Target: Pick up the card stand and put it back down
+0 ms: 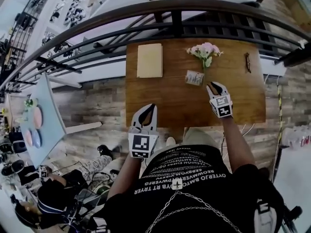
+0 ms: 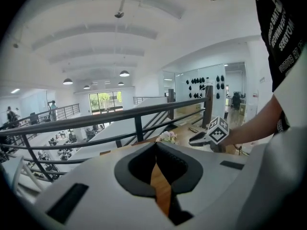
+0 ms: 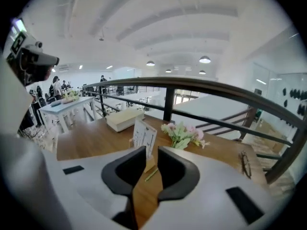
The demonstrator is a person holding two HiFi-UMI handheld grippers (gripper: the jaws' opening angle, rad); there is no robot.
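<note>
Your left gripper (image 2: 156,145): fingers together, empty, at near edge of brown wooden desk (image 1: 165,101) | your right gripper (image 3: 152,150): fingers apart, just short of white upright card stand (image 3: 144,135).

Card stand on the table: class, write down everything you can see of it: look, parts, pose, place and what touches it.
The card stand is a white card with dark print too small to read, standing upright in a small wood-like base. It rests on the wooden table, beside the stems of the pink flower bunch. The right gripper points at it with jaws apart, just short of it; nothing grips it.
</note>
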